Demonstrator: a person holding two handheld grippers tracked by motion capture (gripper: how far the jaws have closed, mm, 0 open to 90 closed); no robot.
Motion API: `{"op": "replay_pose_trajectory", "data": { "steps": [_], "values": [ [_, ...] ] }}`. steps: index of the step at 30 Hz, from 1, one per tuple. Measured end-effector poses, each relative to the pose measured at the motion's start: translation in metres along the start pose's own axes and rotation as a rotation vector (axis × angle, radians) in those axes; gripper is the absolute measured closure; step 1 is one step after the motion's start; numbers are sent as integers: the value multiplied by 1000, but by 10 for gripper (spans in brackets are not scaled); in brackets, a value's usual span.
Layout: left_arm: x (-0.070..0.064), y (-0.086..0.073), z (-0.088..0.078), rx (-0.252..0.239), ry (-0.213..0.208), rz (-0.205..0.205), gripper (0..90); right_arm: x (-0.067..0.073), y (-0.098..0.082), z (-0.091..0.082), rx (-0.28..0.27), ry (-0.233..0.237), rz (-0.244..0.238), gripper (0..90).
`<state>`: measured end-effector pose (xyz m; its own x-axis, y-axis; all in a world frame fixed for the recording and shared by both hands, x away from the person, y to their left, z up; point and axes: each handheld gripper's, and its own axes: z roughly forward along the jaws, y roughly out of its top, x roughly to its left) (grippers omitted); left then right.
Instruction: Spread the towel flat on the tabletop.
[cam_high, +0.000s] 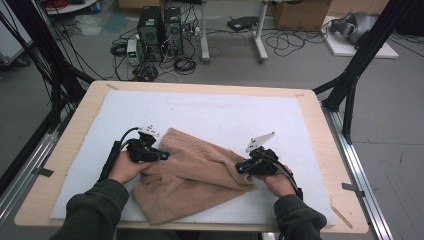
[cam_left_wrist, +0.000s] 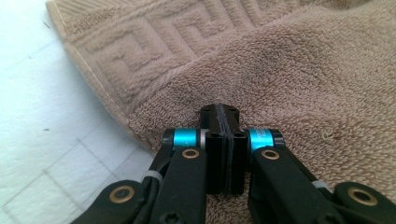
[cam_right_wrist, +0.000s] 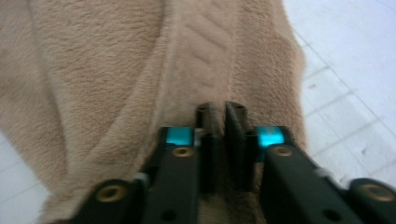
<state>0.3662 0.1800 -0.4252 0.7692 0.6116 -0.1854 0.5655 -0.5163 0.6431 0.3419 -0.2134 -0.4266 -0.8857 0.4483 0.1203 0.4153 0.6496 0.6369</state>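
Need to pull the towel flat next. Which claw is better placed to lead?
Probably the left claw: it sits at the towel by the patterned border, near a corner. The right claw is over a bunched fold, mid-edge.

This is looking like a lab or a test room. The wooden counter (cam_high: 75, 131) is sitting inside a black metal frame (cam_high: 356, 65). Two computer towers (cam_high: 160, 31) are standing on the grey floor (cam_high: 390, 110) behind it, with many loose cables (cam_high: 292, 41) lying around, and cardboard boxes (cam_high: 299, 14) are waiting at the back.
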Motion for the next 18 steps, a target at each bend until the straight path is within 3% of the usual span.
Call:
{"op": "replay_pose_trajectory", "data": {
  "steps": [3, 6, 8, 10, 11, 12, 13, 15, 16, 17, 18],
  "values": [
    [-5, 0, -11, -12, 5, 17, 895, 2, 5, -7, -10, 0, -18, 896],
    [-8, -2, -26, -56, 0, 22, 897, 4, 12, -20, -44, 0, -32, 896],
    [-10, -3, -35, -84, -1, 25, 898, 3, 15, -32, -73, -32, -40, 896],
    [-11, -4, -44, -109, -13, 26, 898, 2, 15, -36, -88, -40, -28, 896],
    [-12, -5, -46, -115, -17, 26, 898, 1, 15, -38, -97, -26, -2, 896],
    [-14, -5, -48, -121, -7, 32, 898, 1, 15, -38, -98, -15, -8, 894],
    [-14, -5, -49, -119, -1, 39, 897, 4, 15, -37, -88, -13, -10, 872],
    [-11, -5, -47, -104, 5, 32, 896, 7, 15, -34, -108, 20, 20, 605],
    [-10, -6, -44, -99, 2, 30, 895, 9, 16, -31, -122, 60, 63, 572],
    [-10, -5, -40, -80, 5, 35, 892, 11, 15, -28, -118, 88, 65, 541],
    [-10, -5, -35, -62, 12, 34, 880, 14, 15, -25, -107, 71, 53, 513]
  ]
}}
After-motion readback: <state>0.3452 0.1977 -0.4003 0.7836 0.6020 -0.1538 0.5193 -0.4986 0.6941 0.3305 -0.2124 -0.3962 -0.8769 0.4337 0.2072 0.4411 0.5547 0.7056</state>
